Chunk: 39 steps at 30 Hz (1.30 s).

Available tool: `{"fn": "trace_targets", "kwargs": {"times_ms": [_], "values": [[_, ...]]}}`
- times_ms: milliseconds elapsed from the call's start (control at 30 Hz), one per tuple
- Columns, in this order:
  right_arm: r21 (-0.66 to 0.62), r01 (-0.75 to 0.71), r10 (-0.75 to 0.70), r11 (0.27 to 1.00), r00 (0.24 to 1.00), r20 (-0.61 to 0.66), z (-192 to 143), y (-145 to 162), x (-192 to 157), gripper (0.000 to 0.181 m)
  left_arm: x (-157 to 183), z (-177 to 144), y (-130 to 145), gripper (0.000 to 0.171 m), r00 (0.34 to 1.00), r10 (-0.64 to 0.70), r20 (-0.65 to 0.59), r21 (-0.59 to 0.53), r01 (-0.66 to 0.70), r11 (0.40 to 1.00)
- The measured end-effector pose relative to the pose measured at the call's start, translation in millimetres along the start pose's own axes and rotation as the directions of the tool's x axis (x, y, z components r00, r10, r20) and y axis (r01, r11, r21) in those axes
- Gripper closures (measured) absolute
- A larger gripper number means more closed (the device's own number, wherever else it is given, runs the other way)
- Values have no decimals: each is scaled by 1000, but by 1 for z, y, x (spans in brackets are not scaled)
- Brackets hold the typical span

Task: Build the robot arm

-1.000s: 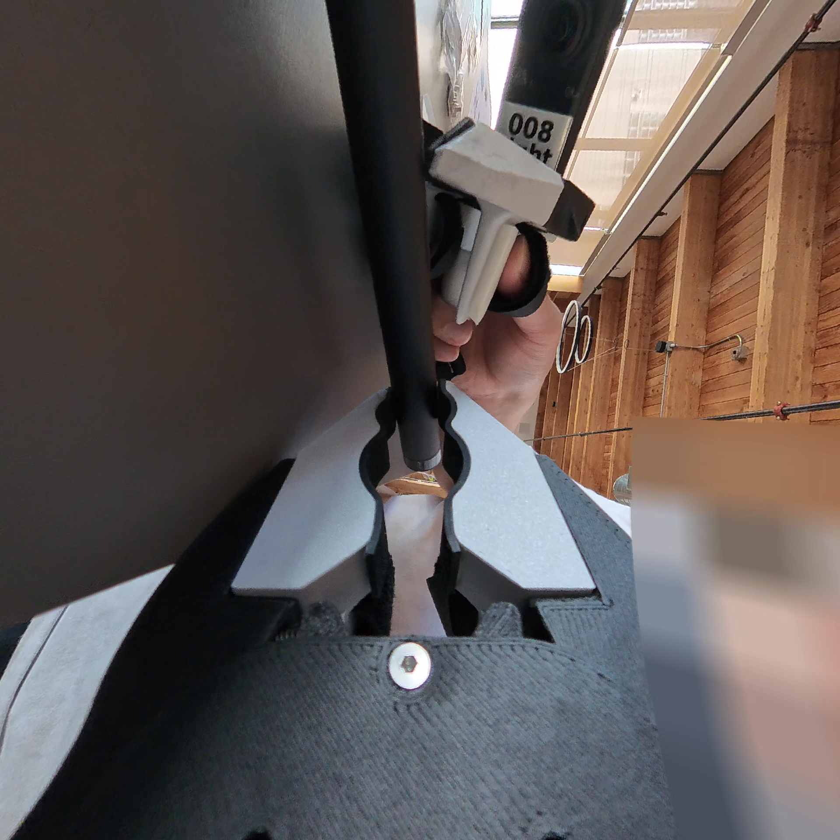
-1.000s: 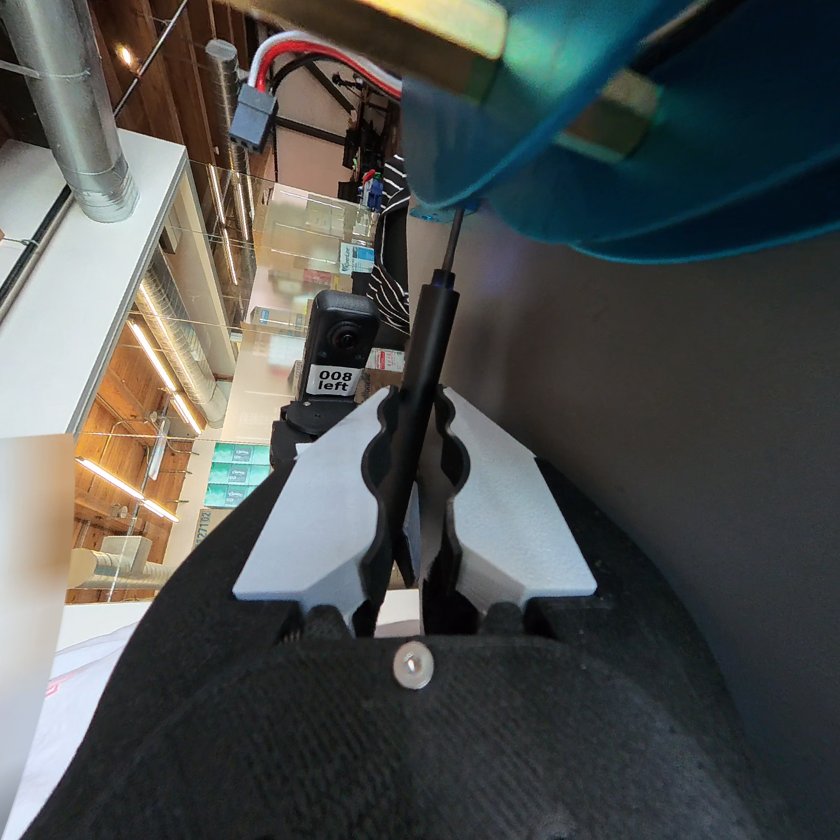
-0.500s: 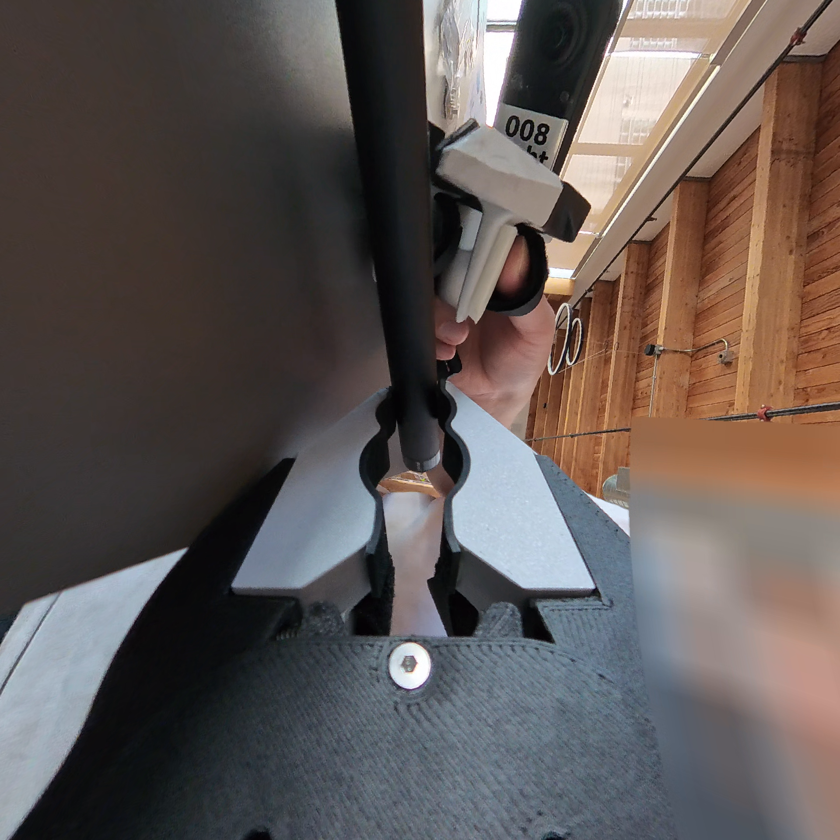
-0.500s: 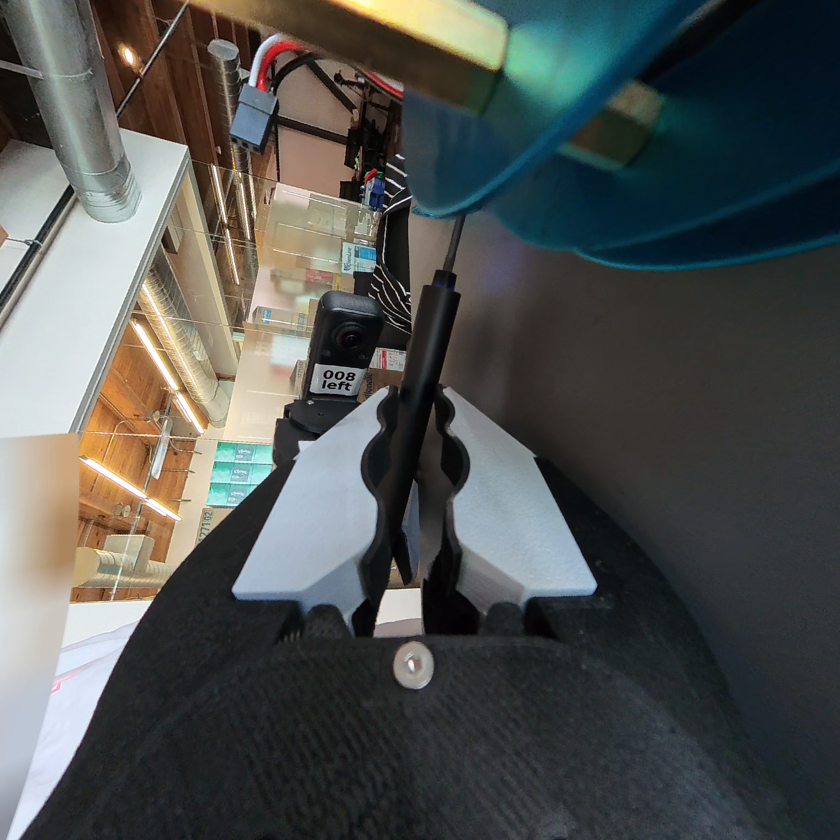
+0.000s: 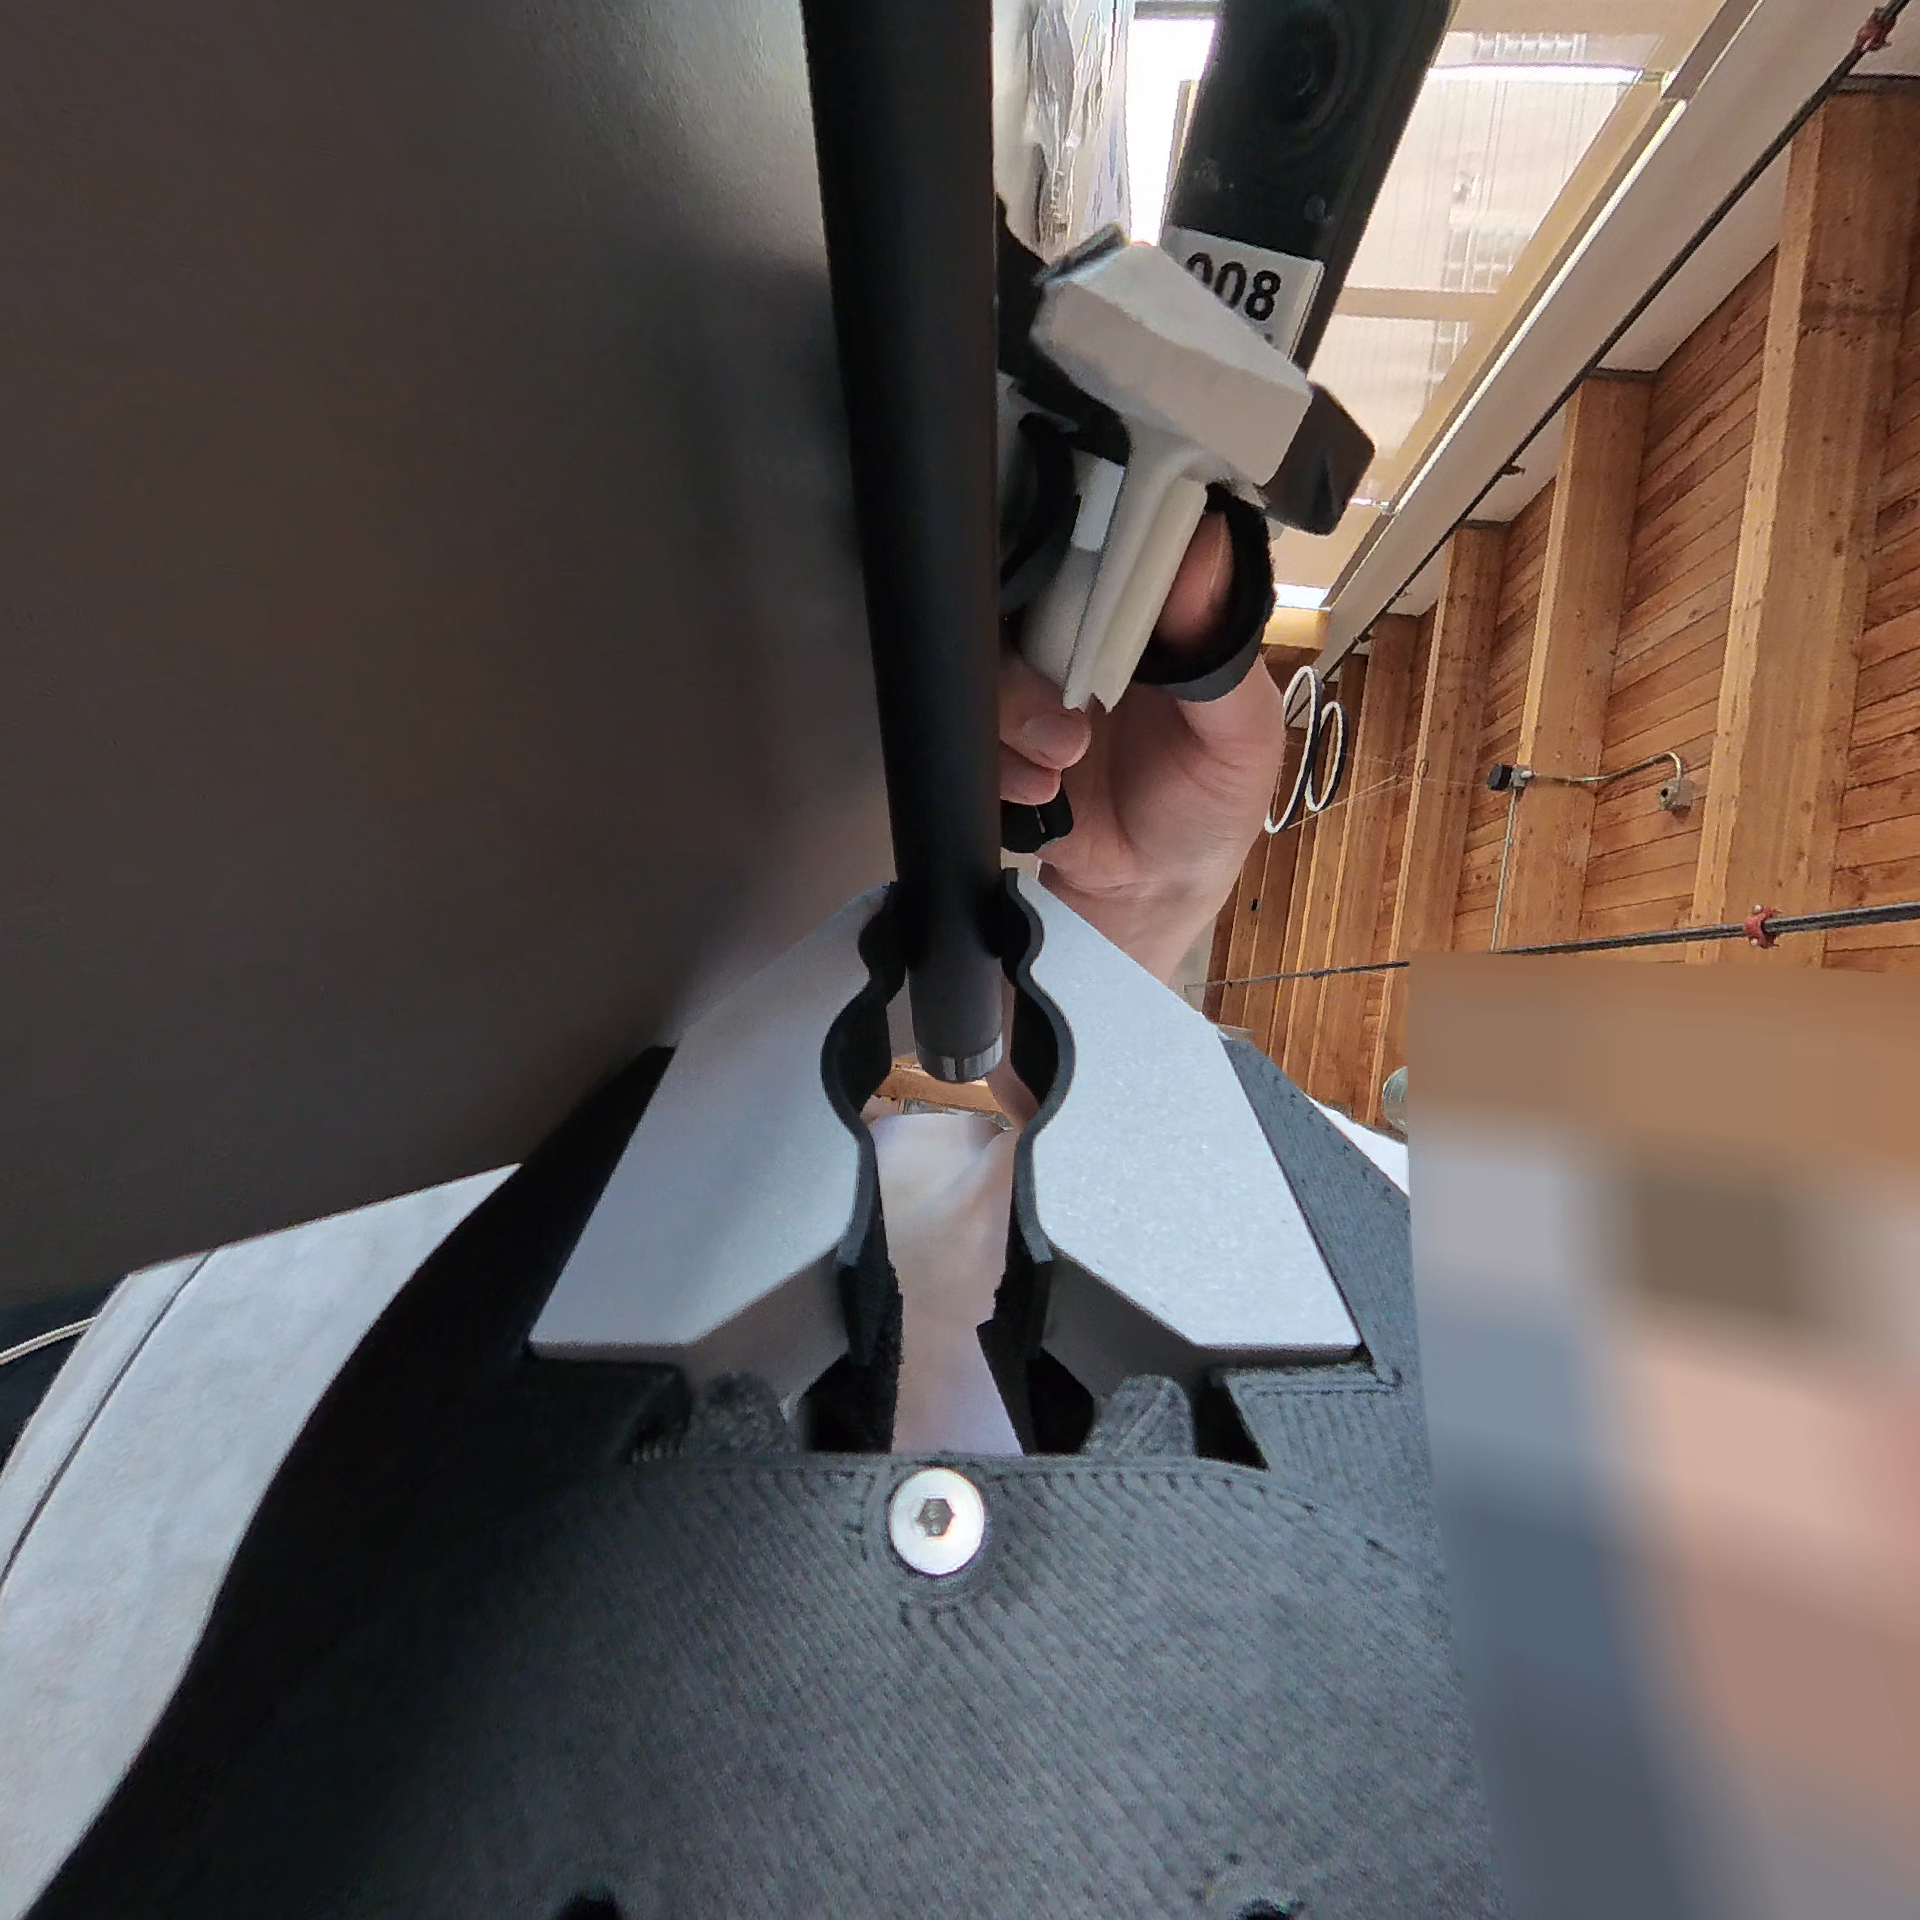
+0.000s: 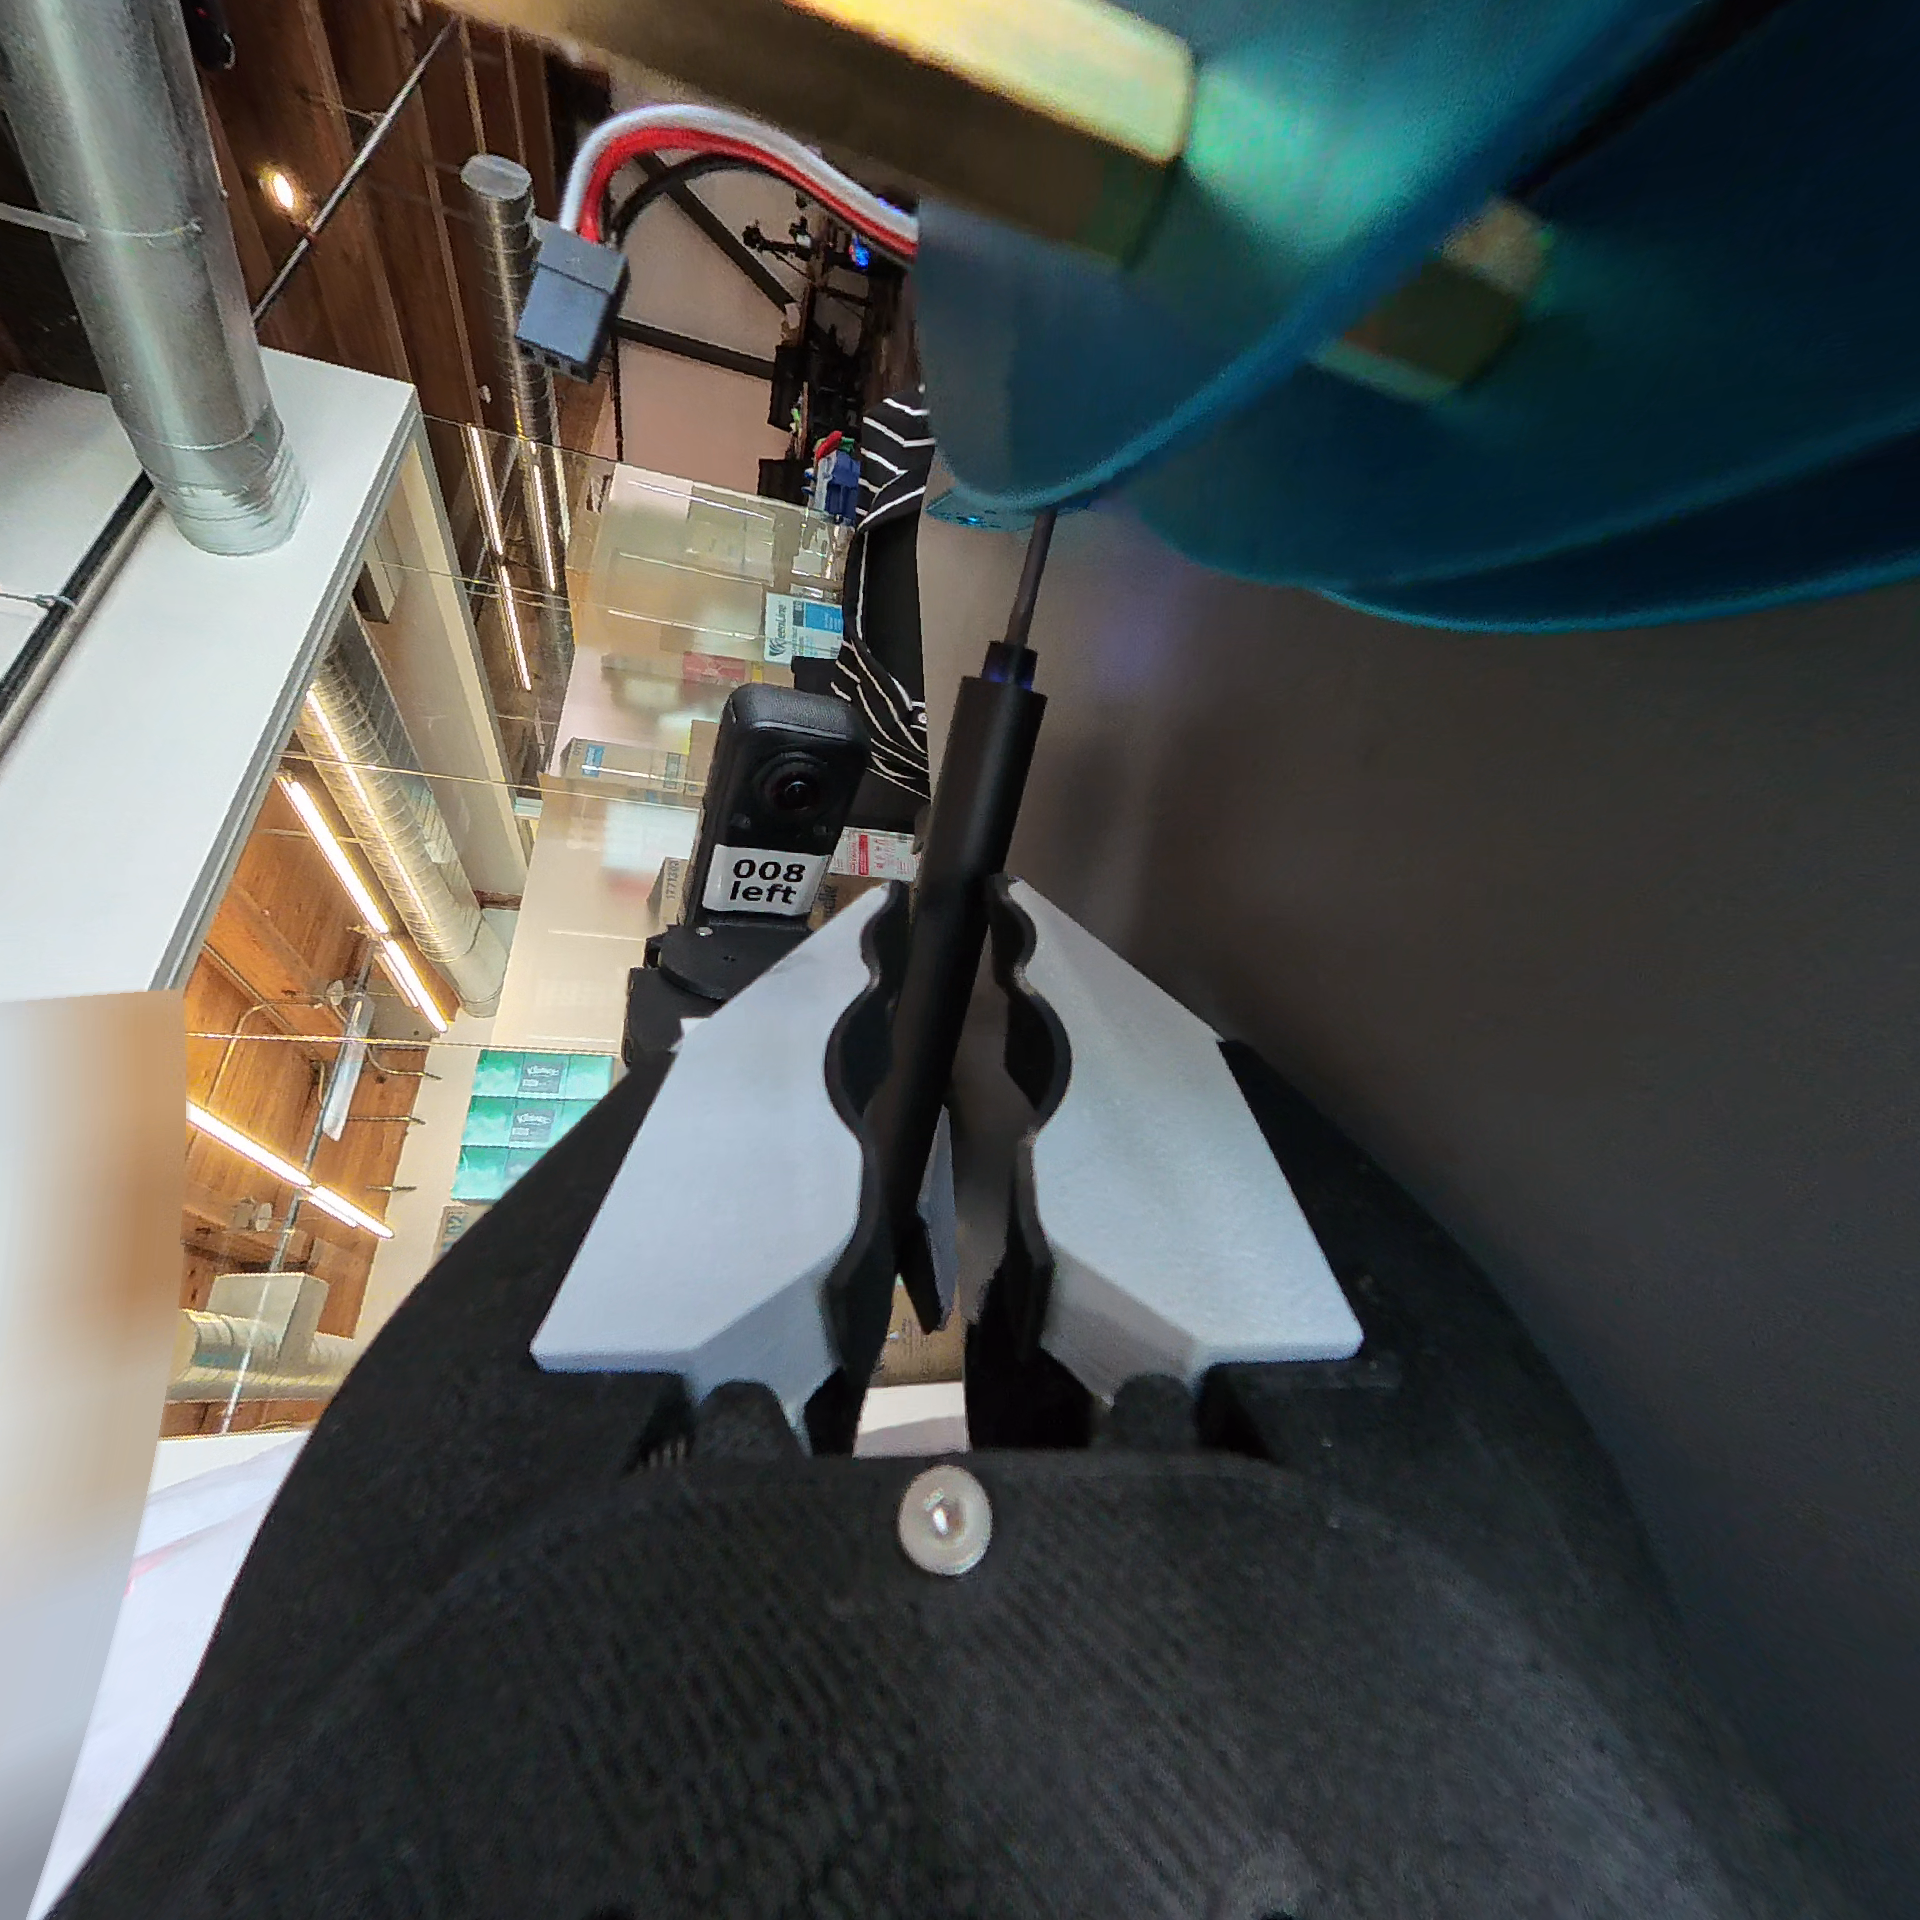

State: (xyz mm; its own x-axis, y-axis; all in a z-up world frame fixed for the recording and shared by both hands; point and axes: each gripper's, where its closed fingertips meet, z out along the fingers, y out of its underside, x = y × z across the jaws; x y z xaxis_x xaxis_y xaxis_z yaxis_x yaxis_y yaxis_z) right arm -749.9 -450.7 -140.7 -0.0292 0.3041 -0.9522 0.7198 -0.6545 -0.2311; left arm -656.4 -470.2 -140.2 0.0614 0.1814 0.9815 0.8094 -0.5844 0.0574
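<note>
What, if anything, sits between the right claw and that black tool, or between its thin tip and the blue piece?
Nothing visible. The right gripper is shut on the black screwdriver, as is the left gripper, and the thin shaft runs clear to the blue plastic part, where its end goes out of sight.

Each wrist camera looks closely along its own fingers, the two facing one another across the shared black tool.

Both the left tool and right tool are clamped nearly closed.
</note>
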Motion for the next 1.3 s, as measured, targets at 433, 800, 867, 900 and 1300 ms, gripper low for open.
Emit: {"fn": "trace_targets", "kwargs": {"times_ms": [433,800,867,900,1300], "values": [[-19,63,-65,998,995,-80,3,3,1,166,-1,-2,2,155,1000,21,13,-35,-21,999],[-18,18,-19,1000,999,-27,11,10,-3,159,1,-4,1,155,1000,23,-12,-32,-23,999],[1,-20,20,1000,1000,9,9,7,-6,157,1,-4,1,155,1000,22,-14,-33,-23,999],[7,-34,34,999,999,14,9,6,-5,158,1,-4,1,155,1000,22,-14,-32,-22,999],[4,-60,60,998,998,5,10,5,-2,164,1,-5,0,155,1000,23,-15,-32,-24,999]]}}
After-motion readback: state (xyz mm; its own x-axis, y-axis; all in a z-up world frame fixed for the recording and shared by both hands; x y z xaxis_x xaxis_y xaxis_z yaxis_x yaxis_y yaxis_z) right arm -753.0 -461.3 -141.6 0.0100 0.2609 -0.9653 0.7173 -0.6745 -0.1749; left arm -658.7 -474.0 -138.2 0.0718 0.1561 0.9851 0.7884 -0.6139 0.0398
